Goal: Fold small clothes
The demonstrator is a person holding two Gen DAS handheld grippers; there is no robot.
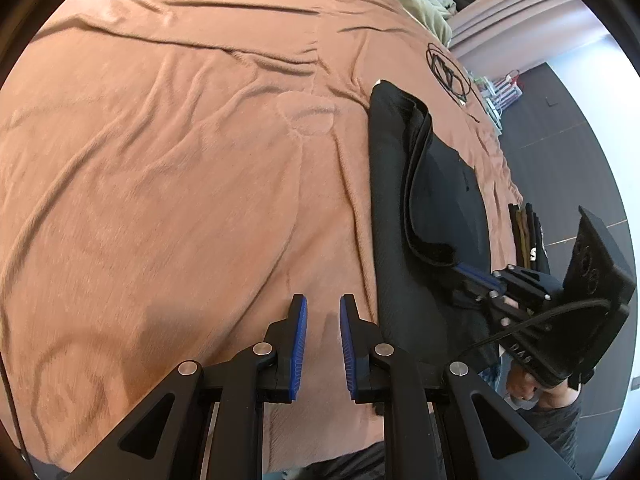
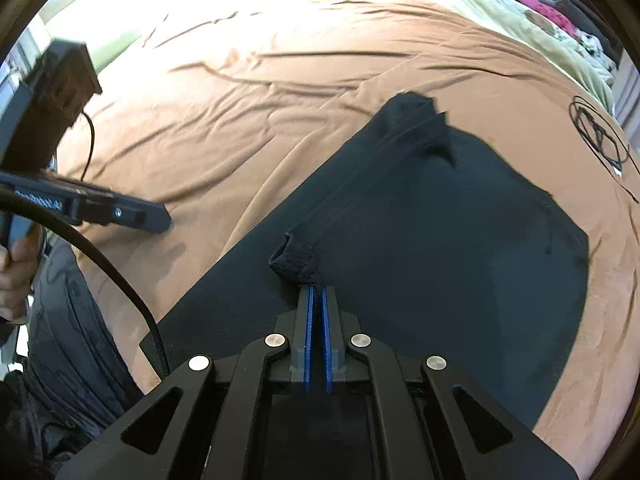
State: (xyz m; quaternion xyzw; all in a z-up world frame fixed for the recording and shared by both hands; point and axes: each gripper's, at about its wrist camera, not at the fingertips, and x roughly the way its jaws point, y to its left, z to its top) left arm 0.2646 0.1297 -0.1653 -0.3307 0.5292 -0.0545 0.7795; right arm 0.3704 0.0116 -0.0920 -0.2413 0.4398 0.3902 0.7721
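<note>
One pinch only: a small bunch at the near edge of the black garment (image 2: 420, 248) is clamped by the right gripper (image 2: 317, 294).
Garment lies on the brown blanket (image 1: 180, 160); left gripper (image 1: 323, 316), beside its edge, is part open w/ nothing held. Cloth could be dragged or slipped if lifted w/o 2nd grip.

The bed cover (image 1: 180, 168) is a soft, matt brown cloth with a short velvety nap, wrinkled into shallow folds. The black garment (image 2: 440, 248) is a matt knit with a thicker ribbed hem. Each hand-held gripper (image 2: 316, 300) is matt black plastic with shiny round metal pins (image 2: 274, 340) and blue ribbed rubbery pads (image 1: 301, 344).
</note>
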